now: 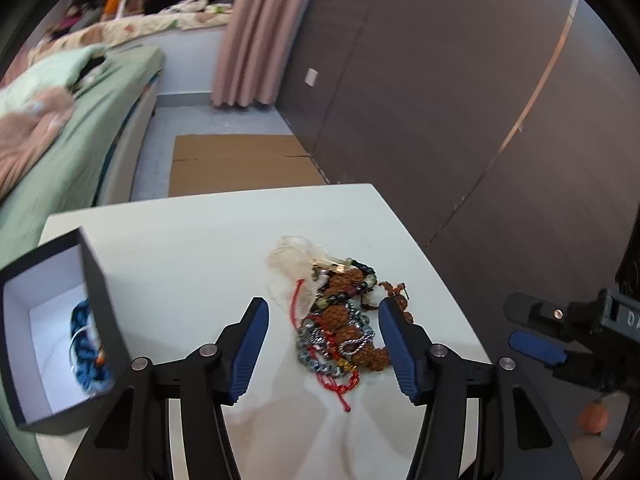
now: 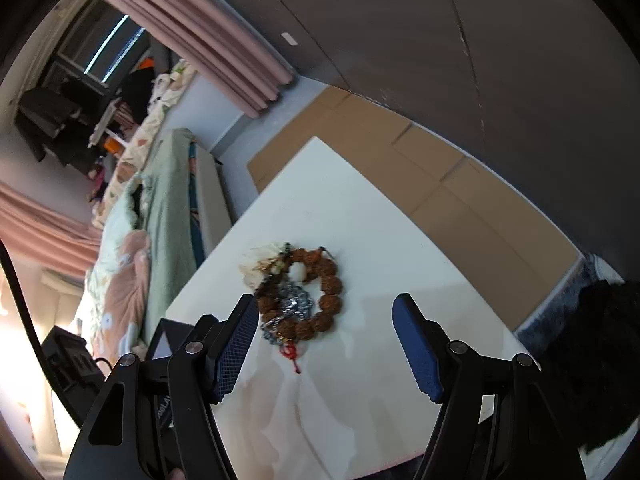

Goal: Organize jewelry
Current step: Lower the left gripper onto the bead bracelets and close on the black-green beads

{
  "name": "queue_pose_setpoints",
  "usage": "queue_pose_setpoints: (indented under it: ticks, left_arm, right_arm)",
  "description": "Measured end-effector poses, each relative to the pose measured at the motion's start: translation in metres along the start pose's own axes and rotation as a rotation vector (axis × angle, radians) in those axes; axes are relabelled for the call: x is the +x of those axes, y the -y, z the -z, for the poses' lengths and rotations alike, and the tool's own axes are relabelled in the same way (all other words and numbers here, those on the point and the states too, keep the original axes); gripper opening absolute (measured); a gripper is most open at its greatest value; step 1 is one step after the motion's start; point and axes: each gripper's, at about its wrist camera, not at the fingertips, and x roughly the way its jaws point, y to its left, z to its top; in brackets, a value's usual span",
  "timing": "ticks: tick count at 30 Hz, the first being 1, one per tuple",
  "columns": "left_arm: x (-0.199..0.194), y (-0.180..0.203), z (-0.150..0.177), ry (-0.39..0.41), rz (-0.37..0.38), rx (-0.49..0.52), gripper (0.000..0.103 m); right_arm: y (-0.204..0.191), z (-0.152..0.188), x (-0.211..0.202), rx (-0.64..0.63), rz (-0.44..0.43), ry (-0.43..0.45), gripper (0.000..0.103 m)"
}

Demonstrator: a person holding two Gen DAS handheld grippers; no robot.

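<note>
Up close, the left gripper [image 1: 324, 344] is spread wide and holds nothing; its 2 blue-padded fingers [image 1: 250, 346] frame the jewelry pile [image 1: 340, 320] at lower centre of the left wrist view. That pile lies on the white tabletop [image 1: 180, 240]: a brown bead bracelet [image 1: 352, 344] tangled with a silver chain [image 1: 320, 352], a red cord [image 1: 340, 388] and a crumpled translucent pouch [image 1: 292, 268]. At the lower left of the frame an open black box [image 1: 96, 280] with a white lining holds a blue braided piece [image 1: 86, 344]. At the right edge the right gripper [image 1: 532, 328] is partly in view, apart from the pile. In the right wrist view the right gripper [image 2: 324, 344] is likewise spread and empty, with the brown bead bracelet [image 2: 328, 300] just ahead of its left finger. Beyond the tabletop lie flattened cardboard [image 1: 240, 164] on the floor, a green-covered bed [image 1: 80, 140] at left, and a pink curtain [image 1: 260, 40] at upper centre.
</note>
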Motion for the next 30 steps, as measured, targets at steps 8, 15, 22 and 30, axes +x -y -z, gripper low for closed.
queue_pose_setpoints:
  ticks: [8,15,22,30]
  left_arm:
    - [0.028,0.013,-0.008,-0.024,0.004,0.101,0.052]
    - [0.059,0.014,-0.015,-0.045,0.002,0.119,0.052]
    - [0.066,0.023,-0.01,-0.054,0.035,0.144,0.052]
    - [0.071,0.016,-0.005,-0.084,0.006,0.116,0.02]
  right_arm:
    - [0.02,-0.015,0.026,0.09,0.069,-0.074,0.07]
    - [0.02,-0.016,0.036,0.114,0.06,-0.106,0.07]
    - [0.018,-0.011,0.042,0.099,0.056,-0.141,0.07]
    - [0.027,-0.014,0.039,0.121,0.073,-0.133,0.07]
